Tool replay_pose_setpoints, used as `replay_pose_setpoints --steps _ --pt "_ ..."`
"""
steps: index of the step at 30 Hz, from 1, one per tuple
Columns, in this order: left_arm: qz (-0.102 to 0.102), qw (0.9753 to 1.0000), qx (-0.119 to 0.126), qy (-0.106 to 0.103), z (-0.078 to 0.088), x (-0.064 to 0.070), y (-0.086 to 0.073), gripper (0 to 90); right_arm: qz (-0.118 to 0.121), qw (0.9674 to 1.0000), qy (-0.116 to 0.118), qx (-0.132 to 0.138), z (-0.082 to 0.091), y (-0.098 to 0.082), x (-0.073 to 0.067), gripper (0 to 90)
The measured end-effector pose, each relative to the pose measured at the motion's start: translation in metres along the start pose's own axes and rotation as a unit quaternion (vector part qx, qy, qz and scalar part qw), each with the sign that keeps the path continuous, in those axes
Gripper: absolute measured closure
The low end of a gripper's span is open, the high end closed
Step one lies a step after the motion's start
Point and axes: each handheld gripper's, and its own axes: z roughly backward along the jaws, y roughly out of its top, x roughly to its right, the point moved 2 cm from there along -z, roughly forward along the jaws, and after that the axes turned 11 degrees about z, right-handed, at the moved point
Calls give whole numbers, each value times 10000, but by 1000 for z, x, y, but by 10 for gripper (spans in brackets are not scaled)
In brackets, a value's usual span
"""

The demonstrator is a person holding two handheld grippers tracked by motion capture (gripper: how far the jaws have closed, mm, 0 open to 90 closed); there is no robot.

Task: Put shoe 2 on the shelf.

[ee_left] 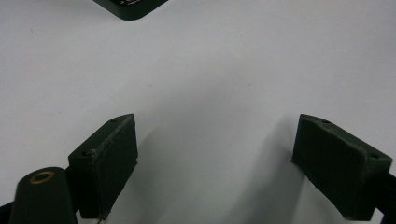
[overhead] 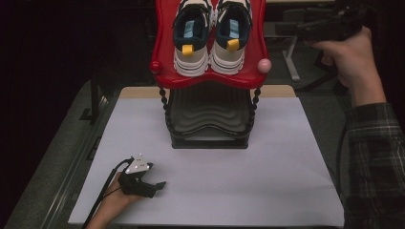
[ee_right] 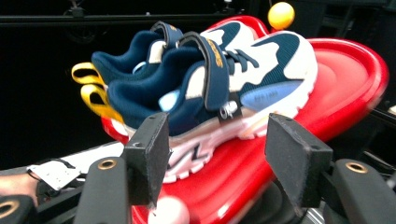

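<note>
A pair of navy, white and light-blue trainers stands on the red top shelf (overhead: 210,80) of a small rack, heels toward me: the left shoe (overhead: 191,36) beside the right shoe (overhead: 231,33). Each has a yellow heel loop. My right gripper (overhead: 298,28) is held in the air to the right of the shelf, its jaws pointing at the shoes. In the right gripper view it (ee_right: 218,122) stands open with the nearer shoe (ee_right: 252,79) beyond its jaws and nothing between them. My left gripper (overhead: 160,185) rests low on the white sheet, open (ee_left: 217,121) and empty.
The rack has a black ribbed lower shelf (overhead: 210,119) on beaded posts, with a pink ball (overhead: 264,64) and a red ball (overhead: 155,66) at the red shelf's front corners. A white sheet (overhead: 215,200) covers the table. A dark corner of the rack base (ee_left: 130,7) lies ahead of the left gripper.
</note>
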Motion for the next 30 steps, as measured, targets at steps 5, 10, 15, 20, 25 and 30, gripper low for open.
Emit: replay_pose_setpoints --steps 5,10,15,20,25,30 --pt "21 10000 10 -9 0 0 0 133 -101 9999 -79 -69 13 -21 -7 369" --pt "21 10000 5 -3 0 0 0 134 -183 9996 -159 -174 24 -47 -17 366" --pt "32 10000 12 -10 0 1 0 134 -316 9990 -181 -272 33 -76 -26 361" --pt "41 10000 29 -9 0 1 0 134 -433 9983 -228 -303 41 -102 -36 349" --pt "40 10000 29 -9 0 1 0 134 -524 9972 -273 -459 44 -125 -47 313" --pt "44 10000 28 -3 0 1 0 135 -627 9956 -355 -593 44 -148 -60 277"
